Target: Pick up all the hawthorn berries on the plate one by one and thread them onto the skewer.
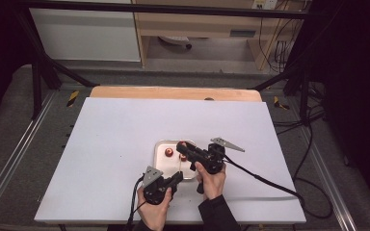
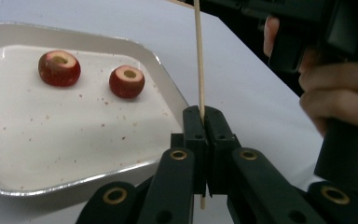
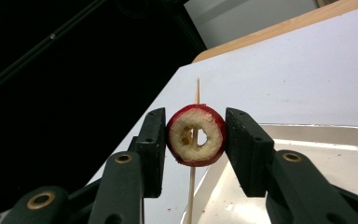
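Two claws share this job: the left claw (image 2: 204, 122) is pressed together on a thin wooden skewer (image 2: 198, 60) held upright, while the right claw (image 3: 195, 140) pinches a cored red fruit ring (image 3: 196, 135) that appears threaded on it. We judge a tilt could snap the skewer or split the ring. Both work beside the tray (image 1: 160, 145), mid-desk (image 1: 115, 130), with open room all round.

The thin pale wooden skewer (image 2: 198, 56) looks matt. The shiny silver metal tray (image 2: 168, 79) has a smooth, crumb-speckled floor. The black gripper jaws look like matt plastic.
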Available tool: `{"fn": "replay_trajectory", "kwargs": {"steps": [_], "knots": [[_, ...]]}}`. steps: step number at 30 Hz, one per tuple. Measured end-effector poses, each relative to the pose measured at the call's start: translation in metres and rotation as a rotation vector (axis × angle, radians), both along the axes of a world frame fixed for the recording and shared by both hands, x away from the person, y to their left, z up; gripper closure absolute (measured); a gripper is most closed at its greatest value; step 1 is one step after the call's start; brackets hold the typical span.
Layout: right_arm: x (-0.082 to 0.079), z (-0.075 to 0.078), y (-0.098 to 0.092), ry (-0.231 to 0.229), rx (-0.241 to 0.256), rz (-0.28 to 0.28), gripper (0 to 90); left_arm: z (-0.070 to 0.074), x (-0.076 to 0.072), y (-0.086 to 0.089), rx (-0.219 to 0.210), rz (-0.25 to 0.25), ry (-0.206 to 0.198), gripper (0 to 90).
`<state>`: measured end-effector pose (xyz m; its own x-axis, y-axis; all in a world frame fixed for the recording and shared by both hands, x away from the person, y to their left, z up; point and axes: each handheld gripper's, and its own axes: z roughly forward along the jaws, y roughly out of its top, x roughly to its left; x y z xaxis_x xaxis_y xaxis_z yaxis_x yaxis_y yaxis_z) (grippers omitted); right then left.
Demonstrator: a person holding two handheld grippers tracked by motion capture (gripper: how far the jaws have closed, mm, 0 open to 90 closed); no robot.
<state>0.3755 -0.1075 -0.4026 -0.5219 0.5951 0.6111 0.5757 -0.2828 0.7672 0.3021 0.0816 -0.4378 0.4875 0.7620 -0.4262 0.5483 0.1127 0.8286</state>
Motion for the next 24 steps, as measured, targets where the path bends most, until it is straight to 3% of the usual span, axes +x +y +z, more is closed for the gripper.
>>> {"fn": "replay_trajectory", "kwargs": {"steps": [3, 12, 19, 21, 24], "knots": [[-0.005, 0.001, -0.001, -0.009, -0.012, 0.023, 60.4, 0.003, 0.004, 0.002, -0.013, -0.007, -0.004, 89.0], [-0.015, -0.010, 0.005, -0.005, -0.076, 0.061, 60.3, 0.008, 0.017, 0.004, 0.025, -0.004, -0.023, 89.0], [-0.016, -0.010, 0.003, -0.015, -0.113, 0.072, 59.9, 0.005, 0.019, 0.003, 0.053, -0.025, -0.029, 89.0], [-0.014, -0.009, 0.002, -0.031, -0.123, 0.095, 45.5, 0.003, 0.019, 0.005, 0.069, -0.038, -0.031, 89.0], [-0.011, -0.005, -0.002, -0.055, -0.152, 0.098, 36.2, -0.002, 0.019, 0.011, 0.089, -0.048, -0.029, 89.0]]}}
